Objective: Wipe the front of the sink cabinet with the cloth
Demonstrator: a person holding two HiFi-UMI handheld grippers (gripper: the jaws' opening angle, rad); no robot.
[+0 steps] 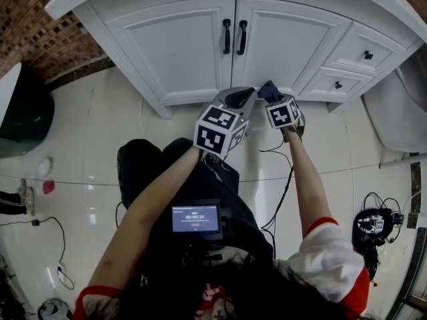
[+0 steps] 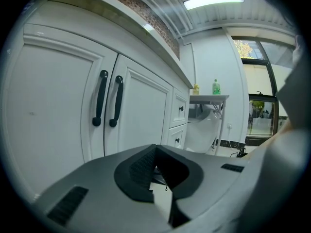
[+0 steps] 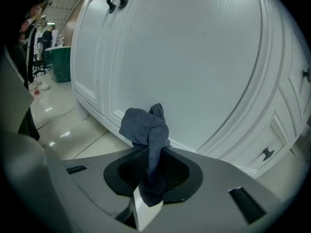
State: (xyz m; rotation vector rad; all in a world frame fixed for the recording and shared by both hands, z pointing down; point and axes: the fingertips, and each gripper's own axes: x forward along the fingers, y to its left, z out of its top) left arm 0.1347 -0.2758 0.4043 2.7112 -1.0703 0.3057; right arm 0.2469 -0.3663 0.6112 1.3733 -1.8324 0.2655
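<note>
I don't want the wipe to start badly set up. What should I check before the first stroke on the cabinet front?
1. Cloth gripped: ok, the right hand-held gripper is shut on it.
2. Cloth spread flat: not ok, it is bunched in a wad.
3. Cloth touching the right door: cannot tell; it sits near the door's lower edge.
4. Cabinet doors closed: ok, both are shut flush.
5. Left hand-held gripper out of the way: ok, jaws together, empty, left of the cloth.
</note>
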